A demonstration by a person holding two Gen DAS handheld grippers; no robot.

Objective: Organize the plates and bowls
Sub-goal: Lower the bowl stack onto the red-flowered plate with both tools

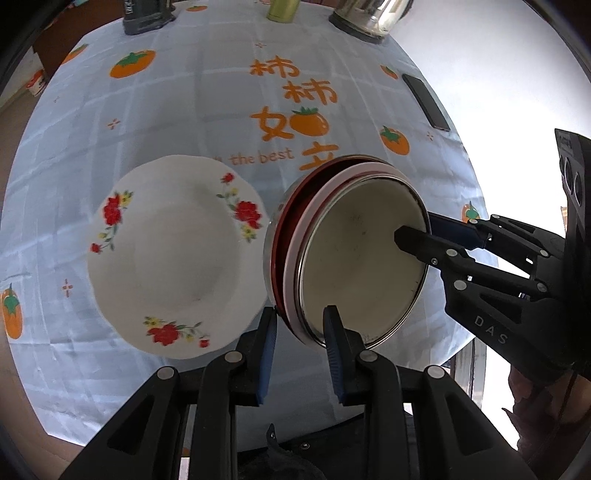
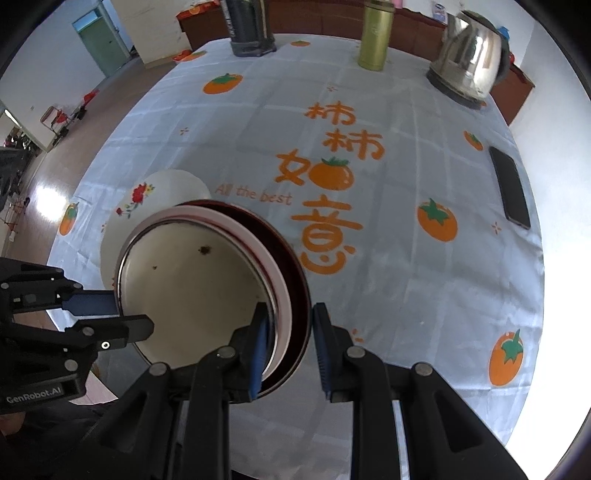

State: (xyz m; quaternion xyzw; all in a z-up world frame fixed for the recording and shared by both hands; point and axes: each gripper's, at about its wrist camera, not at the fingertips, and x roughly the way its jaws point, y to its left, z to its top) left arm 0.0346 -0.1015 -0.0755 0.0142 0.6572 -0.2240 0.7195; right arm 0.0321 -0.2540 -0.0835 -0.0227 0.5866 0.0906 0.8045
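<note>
Tablecloth [image 2: 388, 122] — "All the best"; left gripper [image 2: 110, 317] "GenRobot.AI"; right gripper [image 1: 421, 236] "DAS".

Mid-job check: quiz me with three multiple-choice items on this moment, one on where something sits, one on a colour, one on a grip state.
1. Where is the flowered white plate relative to the held stack in the left wrist view?
A. To its left
B. On top of it
C. Behind the kettle

2. What colour is the bottle at the table's far edge?
A. Red
B. Olive green
C. Blue

3. How is the stack of dishes held?
A. By neither gripper
B. By the left gripper only
C. By both grippers on its rim

Answers:
1. A: the flowered white plate lies left of the stack of dishes.
2. B: the bottle is olive green.
3. C: the left gripper and right gripper each straddle the rim with their jaws.
</note>
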